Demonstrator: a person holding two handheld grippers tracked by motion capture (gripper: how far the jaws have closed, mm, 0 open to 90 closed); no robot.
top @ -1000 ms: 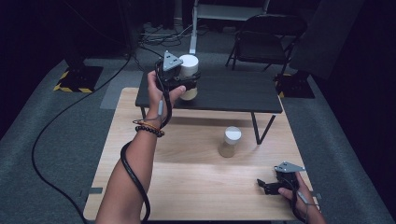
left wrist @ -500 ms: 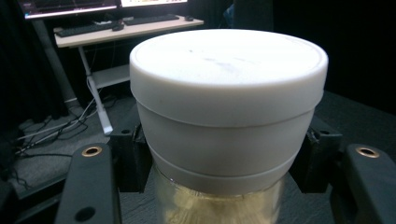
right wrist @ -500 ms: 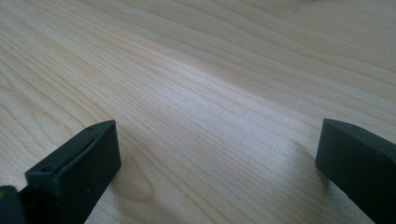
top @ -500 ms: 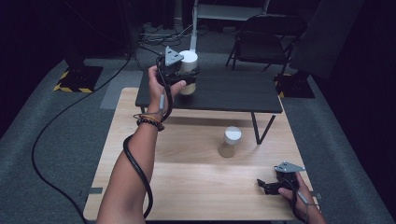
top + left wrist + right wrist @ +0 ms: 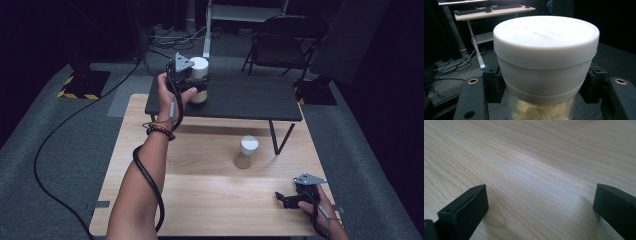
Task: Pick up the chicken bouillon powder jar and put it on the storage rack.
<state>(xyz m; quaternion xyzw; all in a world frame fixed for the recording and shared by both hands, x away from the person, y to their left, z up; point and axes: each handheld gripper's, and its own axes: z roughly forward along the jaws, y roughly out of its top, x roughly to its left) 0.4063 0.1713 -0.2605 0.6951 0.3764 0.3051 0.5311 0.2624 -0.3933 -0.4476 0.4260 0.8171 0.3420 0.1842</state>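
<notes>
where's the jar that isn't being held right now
In the high view, the free jar stands on the wooden table, right of centre, just before the black shelf.

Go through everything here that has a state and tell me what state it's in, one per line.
Left gripper: shut on the held jar.
Held jar: white lid on, upright, at the black shelf; whether it rests on it, cannot tell.
Second jar: lid on, upright on the wooden table, untouched.
Right gripper: open, nothing between its fingers, low over the table.
Folding chair: unfolded.

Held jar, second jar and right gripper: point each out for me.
held jar [image 5: 546, 35]: left gripper view, white lid top.
second jar [image 5: 248, 144]: high view, white lid.
right gripper [image 5: 281, 197]: high view, midway between its fingertips.
</notes>
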